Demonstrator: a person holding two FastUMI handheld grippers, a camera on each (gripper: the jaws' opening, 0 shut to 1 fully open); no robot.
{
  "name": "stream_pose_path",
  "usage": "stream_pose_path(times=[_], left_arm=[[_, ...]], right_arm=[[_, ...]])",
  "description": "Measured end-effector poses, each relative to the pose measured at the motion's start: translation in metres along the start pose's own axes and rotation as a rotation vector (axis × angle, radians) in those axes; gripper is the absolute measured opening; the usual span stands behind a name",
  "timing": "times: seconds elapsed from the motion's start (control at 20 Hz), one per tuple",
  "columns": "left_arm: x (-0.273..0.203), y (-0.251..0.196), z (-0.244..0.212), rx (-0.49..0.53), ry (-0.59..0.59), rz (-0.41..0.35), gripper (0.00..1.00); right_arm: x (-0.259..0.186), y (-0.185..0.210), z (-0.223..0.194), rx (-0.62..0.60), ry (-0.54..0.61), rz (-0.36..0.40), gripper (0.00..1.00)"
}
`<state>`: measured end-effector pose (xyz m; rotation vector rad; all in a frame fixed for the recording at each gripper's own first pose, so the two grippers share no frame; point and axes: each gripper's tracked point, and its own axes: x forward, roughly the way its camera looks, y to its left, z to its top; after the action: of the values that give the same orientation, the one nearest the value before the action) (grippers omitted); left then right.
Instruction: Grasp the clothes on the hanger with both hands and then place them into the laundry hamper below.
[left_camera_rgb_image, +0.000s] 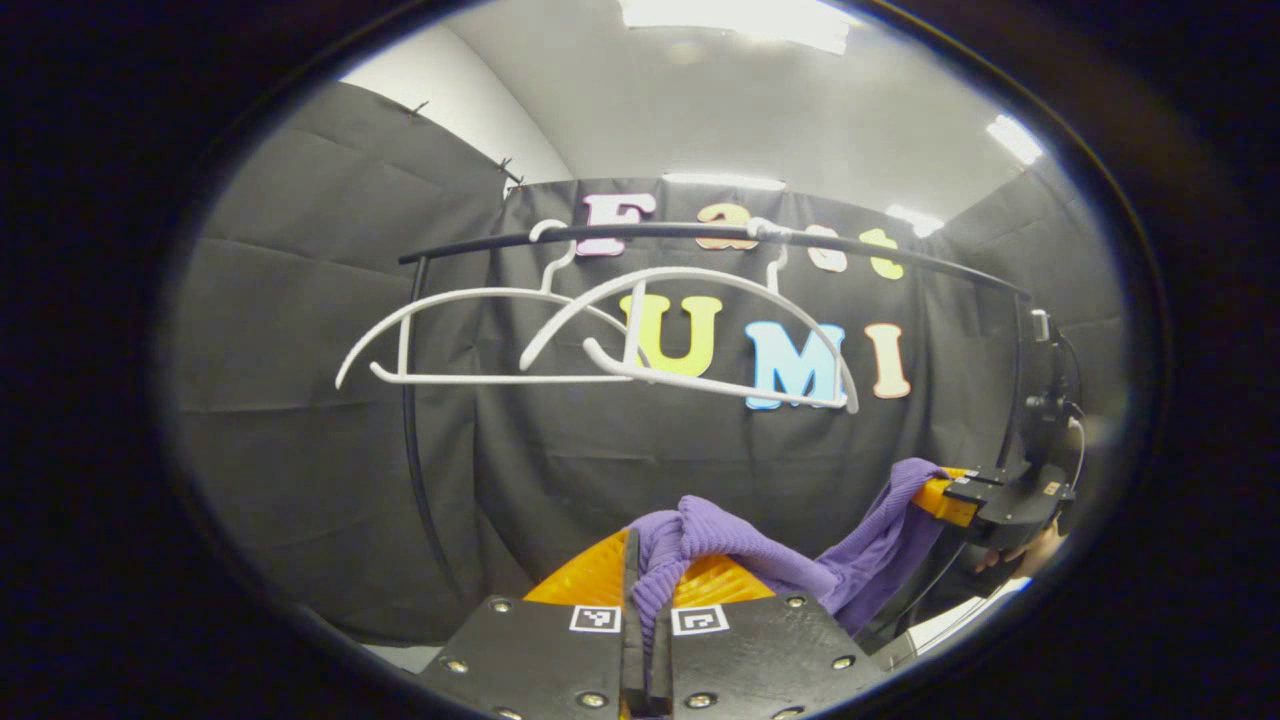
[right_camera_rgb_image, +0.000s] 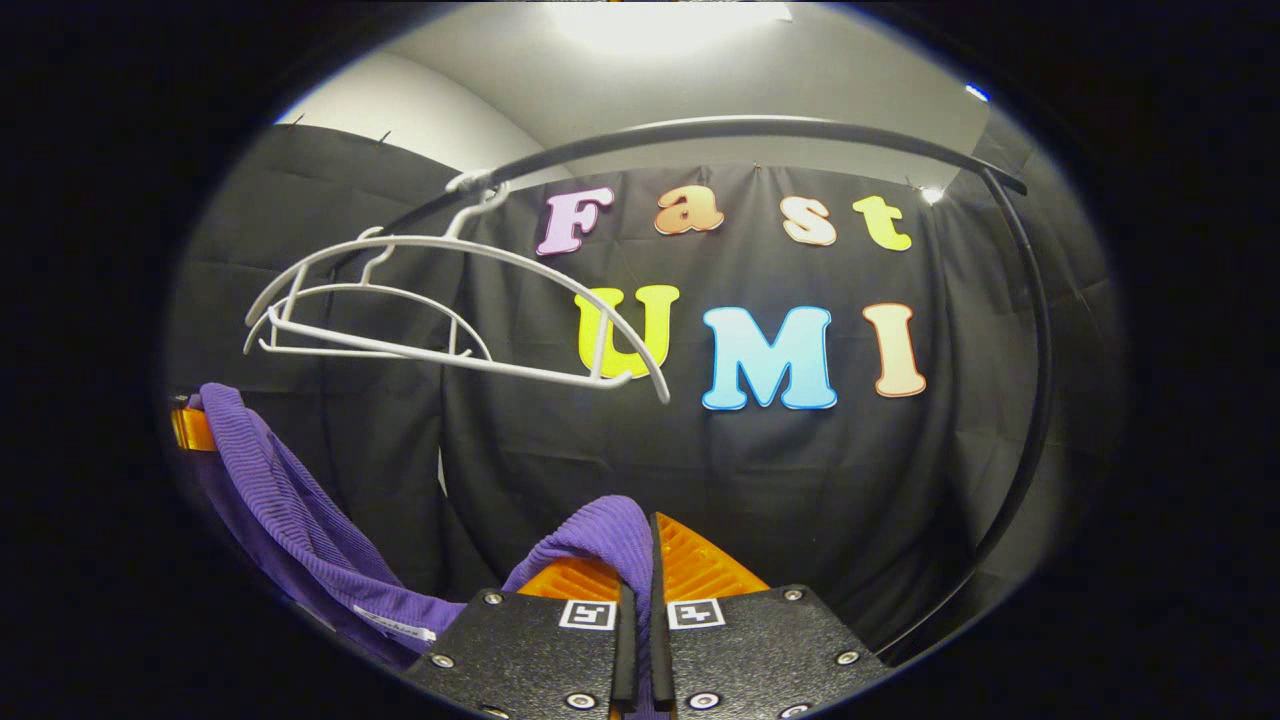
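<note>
A purple ribbed garment (left_camera_rgb_image: 740, 555) hangs slack between my two grippers, off the hangers. My left gripper (left_camera_rgb_image: 645, 575) is shut on one bunched end of it, cloth squeezed between the orange fingers (left_camera_rgb_image: 590, 580). In the left gripper view the other end runs right to my right gripper (left_camera_rgb_image: 955, 495), held by a hand. In the right gripper view my right gripper (right_camera_rgb_image: 640, 560) is shut on a fold of the purple garment (right_camera_rgb_image: 300, 540), which sags left toward the left gripper's orange finger (right_camera_rgb_image: 190, 428). Two bare white hangers (left_camera_rgb_image: 600, 340) hang on the black rail (left_camera_rgb_image: 700, 235) above.
The black clothes rack's upright (left_camera_rgb_image: 415, 450) stands at the left and its curved post (right_camera_rgb_image: 1035, 400) at the right. The white hangers (right_camera_rgb_image: 420, 320) hang above and left of the right gripper. Black cloth walls close in the booth behind.
</note>
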<state>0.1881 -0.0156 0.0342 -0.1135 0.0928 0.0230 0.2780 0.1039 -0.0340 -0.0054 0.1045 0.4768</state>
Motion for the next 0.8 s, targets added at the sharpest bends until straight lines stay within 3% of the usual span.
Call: stream_pose_path(times=[0.05, 0.15, 0.3, 0.35, 0.45, 0.5, 0.8], left_arm=[[-0.005, -0.001, 0.006, 0.002, -0.002, -0.014, 0.04], [-0.014, -0.007, 0.016, 0.0, -0.012, -0.047, 0.08], [-0.027, -0.017, 0.015, 0.01, -0.005, -0.093, 0.04], [-0.032, -0.02, 0.011, 0.017, 0.001, -0.101, 0.07], [-0.044, -0.028, -0.004, 0.015, 0.015, -0.132, 0.03], [-0.05, -0.033, -0.012, 0.012, 0.024, -0.153, 0.08], [-0.076, -0.044, -0.072, 0.01, 0.106, -0.229, 0.04]], right_arm=[[-0.009, 0.01, 0.004, 0.006, -0.004, 0.008, 0.05], [-0.03, 0.034, 0.012, 0.021, -0.011, 0.036, 0.05], [-0.061, 0.063, 0.014, 0.002, -0.009, 0.061, 0.05], [-0.07, 0.074, 0.008, 0.007, 0.005, 0.075, 0.05], [-0.086, 0.094, -0.004, 0.029, 0.037, 0.098, 0.05], [-0.095, 0.101, -0.009, 0.043, 0.05, 0.107, 0.05], [-0.132, 0.142, -0.057, 0.086, 0.153, 0.163, 0.05]])
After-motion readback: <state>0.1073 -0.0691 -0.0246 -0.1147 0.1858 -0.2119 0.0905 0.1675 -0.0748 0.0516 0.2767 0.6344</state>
